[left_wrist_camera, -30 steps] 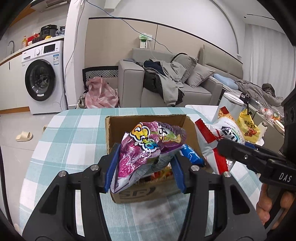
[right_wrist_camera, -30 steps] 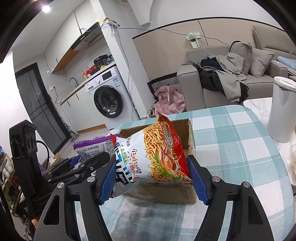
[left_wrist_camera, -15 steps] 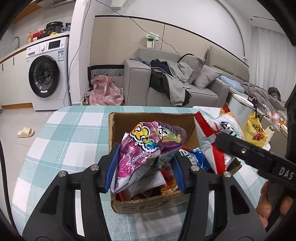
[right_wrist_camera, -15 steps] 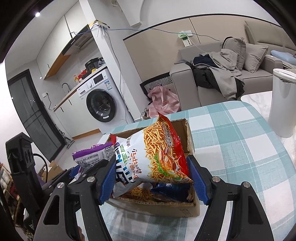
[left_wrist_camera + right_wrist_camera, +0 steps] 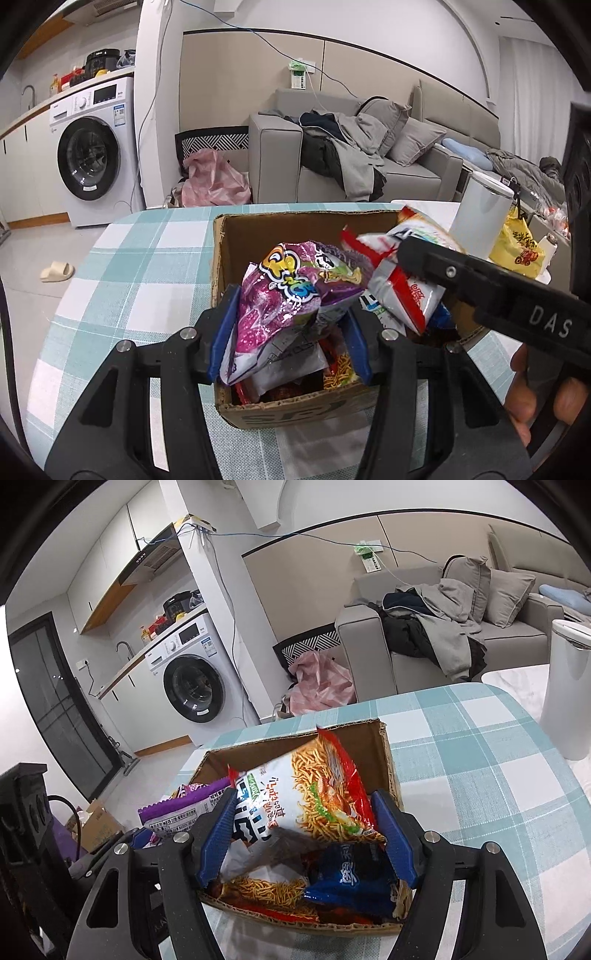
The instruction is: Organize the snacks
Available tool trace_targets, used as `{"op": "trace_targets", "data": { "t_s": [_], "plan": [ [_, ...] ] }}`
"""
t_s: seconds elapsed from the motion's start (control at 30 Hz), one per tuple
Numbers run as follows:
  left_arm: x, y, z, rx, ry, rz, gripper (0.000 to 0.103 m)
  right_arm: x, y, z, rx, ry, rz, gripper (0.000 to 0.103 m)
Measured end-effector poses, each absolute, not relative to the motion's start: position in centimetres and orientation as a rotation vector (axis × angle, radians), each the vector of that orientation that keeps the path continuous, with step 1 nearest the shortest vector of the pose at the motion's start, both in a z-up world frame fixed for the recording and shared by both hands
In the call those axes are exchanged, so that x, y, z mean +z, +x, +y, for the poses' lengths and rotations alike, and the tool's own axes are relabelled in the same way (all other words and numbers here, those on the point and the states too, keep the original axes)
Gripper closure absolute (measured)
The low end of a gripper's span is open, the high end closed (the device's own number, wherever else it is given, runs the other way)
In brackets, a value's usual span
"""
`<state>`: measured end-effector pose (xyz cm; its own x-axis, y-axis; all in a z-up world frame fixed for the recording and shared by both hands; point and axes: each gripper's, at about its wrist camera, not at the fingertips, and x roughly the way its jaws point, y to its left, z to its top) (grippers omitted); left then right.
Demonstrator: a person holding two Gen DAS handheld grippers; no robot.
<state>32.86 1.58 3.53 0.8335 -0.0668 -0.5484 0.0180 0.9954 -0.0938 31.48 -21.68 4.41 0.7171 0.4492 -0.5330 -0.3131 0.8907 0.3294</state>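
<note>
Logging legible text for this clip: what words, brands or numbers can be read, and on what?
"DAS": white letters on the right tool arm, in the left wrist view.
Cardboard box front print: cut off, unreadable.
Purple snack bag, noodle snack bag, washing machine labels: too small or stylised to read.

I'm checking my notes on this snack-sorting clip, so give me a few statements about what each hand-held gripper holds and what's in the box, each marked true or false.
1. The left hand-held gripper holds a purple snack bag. True.
2. The right hand-held gripper is empty. False: it grips a red-and-white noodle snack bag.
3. The cardboard box already contains snacks. True.
4. The box sits on a bare wooden table. False: it sits on a teal-and-white checked tablecloth.
</note>
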Motion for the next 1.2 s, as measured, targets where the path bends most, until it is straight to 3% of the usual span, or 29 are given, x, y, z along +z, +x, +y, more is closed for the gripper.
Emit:
{"op": "trace_targets", "data": {
  "t_s": [0.23,0.4,0.53,0.7,1.2],
  "plan": [
    [3.3,32.8,1.3,-0.045,-0.063,0.587,0.052,4.5,31.3,-21.5,0.435,0.204,0.642,0.028],
    [3.3,32.7,0.7,-0.047,-0.048,0.594,0.043,5.6,30.0,-22.3,0.425,0.178,0.579,0.011],
    [3.7,32.2,1.0,-0.094,-0.075,0.579,0.021,6.2,29.3,-23.5,0.420,0.173,0.571,0.004],
    [4.1,31.0,0.4,-0.108,-0.046,0.574,0.000,6.3,28.3,-25.2,0.438,0.169,0.582,0.000],
    [5.9,24.0,2.4,-0.054,-0.067,0.517,0.000,6.4,22.6,-26.7,0.489,0.064,0.451,0.000]
  ]
}}
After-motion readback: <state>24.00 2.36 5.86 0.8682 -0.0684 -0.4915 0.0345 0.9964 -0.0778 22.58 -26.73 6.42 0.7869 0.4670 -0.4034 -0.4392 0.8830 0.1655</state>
